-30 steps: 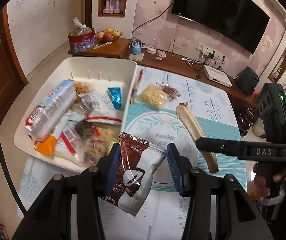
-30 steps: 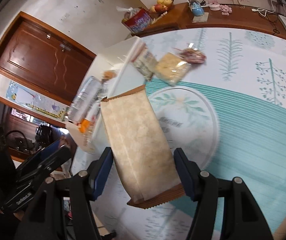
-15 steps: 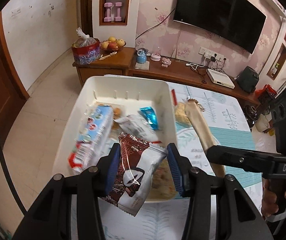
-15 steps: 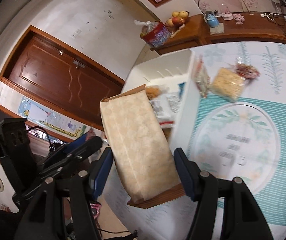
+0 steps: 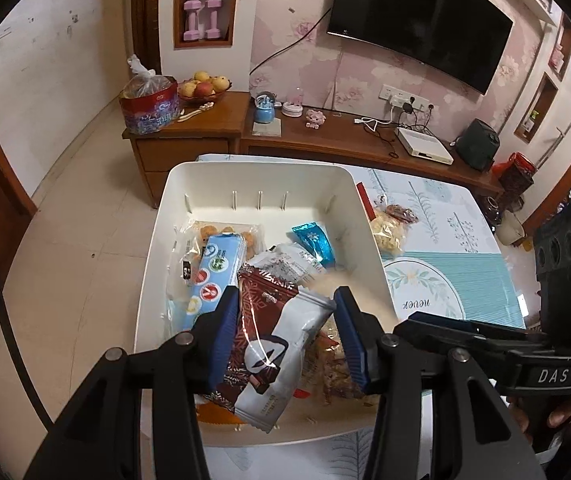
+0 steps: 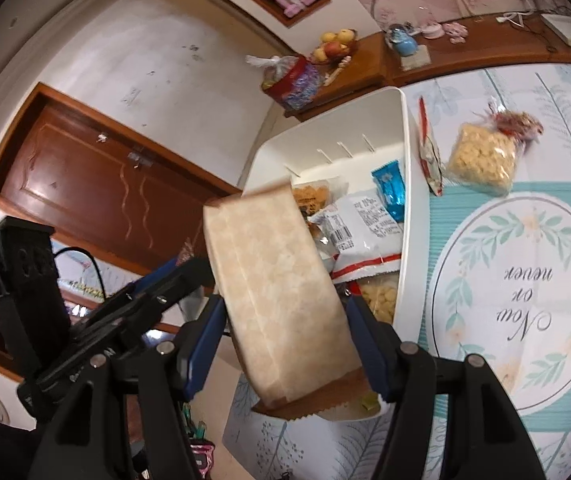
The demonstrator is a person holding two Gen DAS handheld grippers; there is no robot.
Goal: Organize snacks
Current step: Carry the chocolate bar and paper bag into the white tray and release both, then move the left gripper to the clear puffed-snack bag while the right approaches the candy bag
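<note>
Left gripper (image 5: pixel 287 330) clamped on two packets held side by side, a dark red packet (image 5: pixel 259 312) and a white packet (image 5: pixel 281 356), both hanging above the near half of the white bin (image 5: pixel 349 208). Right gripper (image 6: pixel 285 340) clamped on a tan pouch (image 6: pixel 277 292), blue pads pressed to its long sides, pouch tilted and poised over the bin's near left corner. Inside the bin: a light blue tube (image 5: pixel 215 272), a small blue packet (image 5: pixel 313 240), a clear bag of orange snacks (image 5: pixel 221 232), more wrappers heaped together. Outside it, on the table (image 6: pixel 517 272): a bag of yellow snacks (image 6: pixel 481 160) well right of the bin, a red-edged packet (image 6: pixel 429 152) just beside the bin's right wall.
</note>
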